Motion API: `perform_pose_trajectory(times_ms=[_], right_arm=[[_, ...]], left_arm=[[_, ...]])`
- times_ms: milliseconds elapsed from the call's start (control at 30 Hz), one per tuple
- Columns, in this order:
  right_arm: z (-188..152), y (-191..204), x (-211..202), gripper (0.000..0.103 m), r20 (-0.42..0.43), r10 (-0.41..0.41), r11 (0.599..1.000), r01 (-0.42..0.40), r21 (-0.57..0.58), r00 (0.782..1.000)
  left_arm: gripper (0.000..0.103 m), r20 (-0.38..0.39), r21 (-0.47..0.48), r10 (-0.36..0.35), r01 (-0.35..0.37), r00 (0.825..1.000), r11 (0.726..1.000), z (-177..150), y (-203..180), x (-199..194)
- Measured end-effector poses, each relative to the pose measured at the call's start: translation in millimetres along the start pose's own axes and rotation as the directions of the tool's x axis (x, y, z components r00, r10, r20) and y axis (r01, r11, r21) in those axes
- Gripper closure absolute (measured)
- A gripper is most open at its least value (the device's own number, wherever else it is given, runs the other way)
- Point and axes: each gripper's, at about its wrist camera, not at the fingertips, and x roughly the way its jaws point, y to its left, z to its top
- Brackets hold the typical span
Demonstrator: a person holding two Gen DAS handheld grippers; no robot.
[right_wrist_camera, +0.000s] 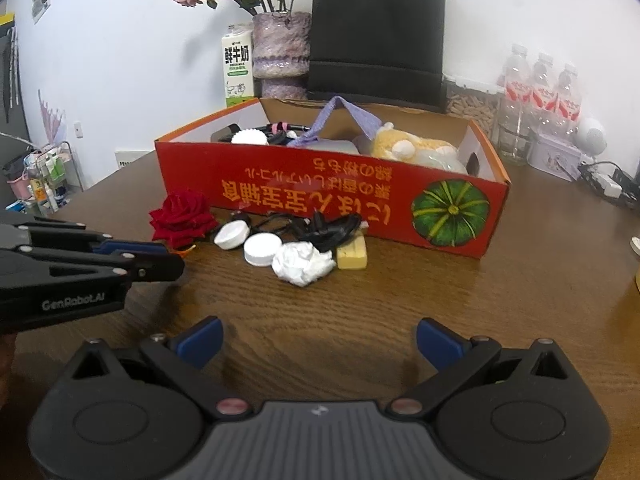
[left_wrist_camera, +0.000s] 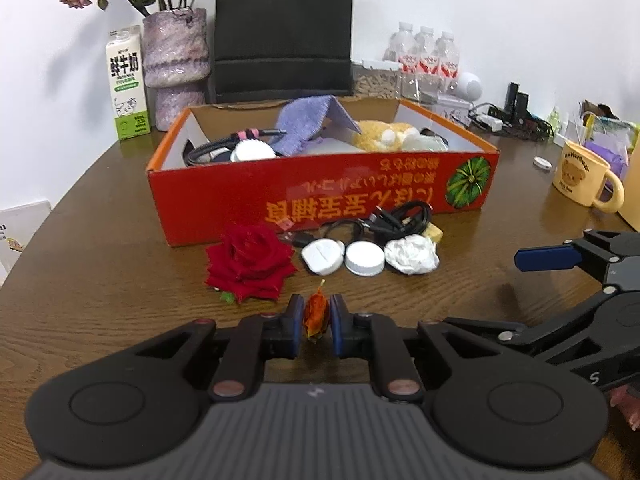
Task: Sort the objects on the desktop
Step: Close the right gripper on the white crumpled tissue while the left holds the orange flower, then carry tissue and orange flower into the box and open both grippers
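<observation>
My left gripper (left_wrist_camera: 316,317) is shut on a small orange-red dried leaf (left_wrist_camera: 316,315), just in front of a red rose (left_wrist_camera: 249,261). It shows from the side in the right wrist view (right_wrist_camera: 160,258). My right gripper (right_wrist_camera: 319,340) is open and empty over bare table. Loose items lie before the red cardboard box (left_wrist_camera: 320,192): two white caps (left_wrist_camera: 323,256) (left_wrist_camera: 364,258), a crumpled white paper ball (left_wrist_camera: 412,255), a black cable (left_wrist_camera: 392,218) and a yellow block (right_wrist_camera: 352,254). The box holds a purple cloth, a plush toy and cables.
A yellow mug (left_wrist_camera: 584,178) stands at the right. A milk carton (left_wrist_camera: 126,84), a vase of dried flowers (left_wrist_camera: 176,68), a black paper bag (left_wrist_camera: 284,32) and water bottles (left_wrist_camera: 426,56) stand behind the box. The wooden table (right_wrist_camera: 440,312) edge curves at the left.
</observation>
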Motion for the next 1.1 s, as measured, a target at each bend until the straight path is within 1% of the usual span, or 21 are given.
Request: perform_pose_trajectory(times_ms=[100,267,333,367,433,467,533,667,733,1100], right_arm=[[7,2,4,0.003,0.017,0.009,1.000,-0.009,-0.003,1.000],[21,5,16,0.017,0.030,0.013,1.000,-0.013,-0.006,0.999],[26,7,20,0.028,0.034,0.017,1.000,-0.017,-0.007,0.999],[28,7,22,0.030,0.034,0.019,1.000,-0.019,-0.008,0.999],[30,9,27,0.039,0.031,0.027,1.000,-0.026,-0.009,0.999],[32,9,29,0.041,0.031,0.030,1.000,-0.030,-0.007,0.999],[33,11,34,0.051,0.025,0.029,1.000,-0.029,-0.005,0.999],[32,14,39,0.062,0.024,0.021,1.000,-0.021,-0.021,0.999],[31,15,39,0.079,0.019,0.028,0.999,-0.027,-0.026,0.999],[29,19,25,0.083,0.054,0.046,0.997,-0.043,-0.063,0.997]], left_arm=[[0.088,0.018,-0.014,0.005,-0.005,1.000,1.000,3,6,-3],[0.088,0.042,-0.034,0.012,-0.011,0.999,0.999,7,17,-8],[0.088,0.046,-0.040,0.015,-0.013,0.999,0.999,8,20,-8],[0.088,0.047,-0.043,0.015,-0.013,0.999,0.999,8,21,-8],[0.088,0.049,-0.045,0.015,-0.013,0.999,0.999,8,23,-8],[0.088,0.049,-0.047,0.015,-0.013,0.999,0.999,8,24,-8],[0.088,0.048,-0.052,0.015,-0.013,0.999,0.999,8,26,-6],[0.088,0.046,-0.057,0.013,-0.011,0.999,0.998,7,27,-5],[0.088,0.044,-0.058,0.012,-0.010,0.999,0.998,7,28,-5],[0.088,0.059,-0.053,0.015,-0.012,0.998,0.999,10,27,-8]])
